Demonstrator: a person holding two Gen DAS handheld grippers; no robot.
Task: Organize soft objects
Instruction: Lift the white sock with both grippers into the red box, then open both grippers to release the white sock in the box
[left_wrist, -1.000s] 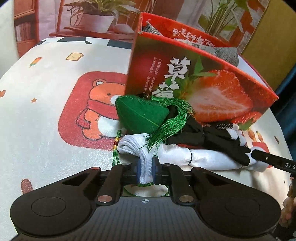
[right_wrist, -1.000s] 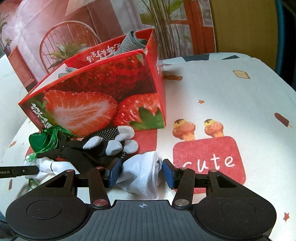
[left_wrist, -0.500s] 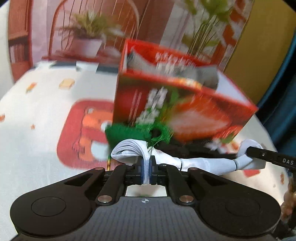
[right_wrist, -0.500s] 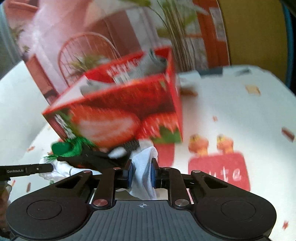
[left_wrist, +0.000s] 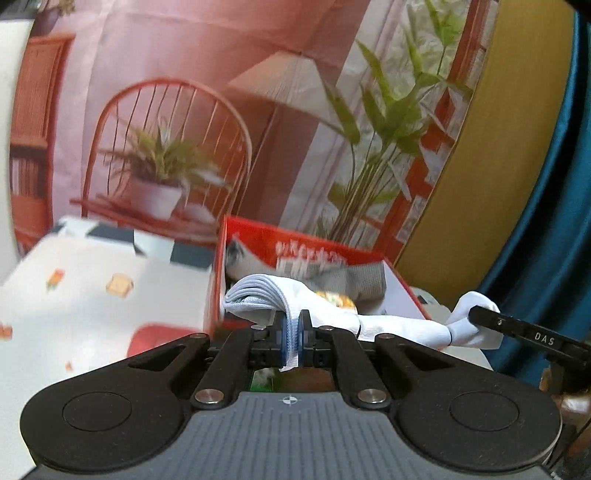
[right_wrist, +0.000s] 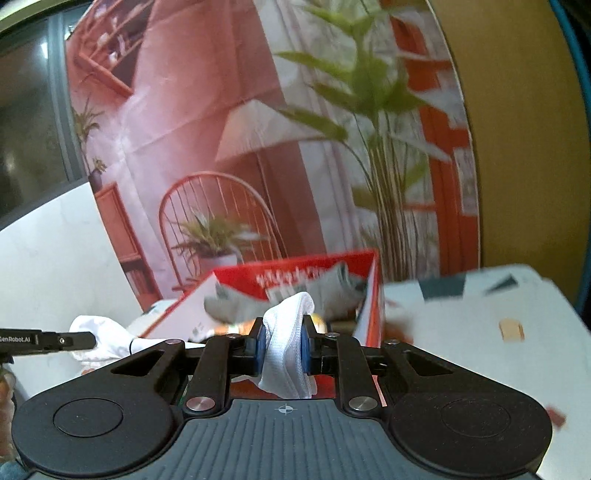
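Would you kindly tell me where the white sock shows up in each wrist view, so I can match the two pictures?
Left wrist view: the white sock runs from the left gripper at lower centre to the right edge.
Right wrist view: one end is pinched in the right gripper at lower centre; the other end shows far left.
Shared landmark: the red strawberry box behind the sock, holding a grey sock.

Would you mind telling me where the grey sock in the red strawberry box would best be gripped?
Probably the grey sock's end draped near the red box's right wall, approached from above through the open top: the fabric bunches highest there and the walls block sideways access. Blur hides finer detail.
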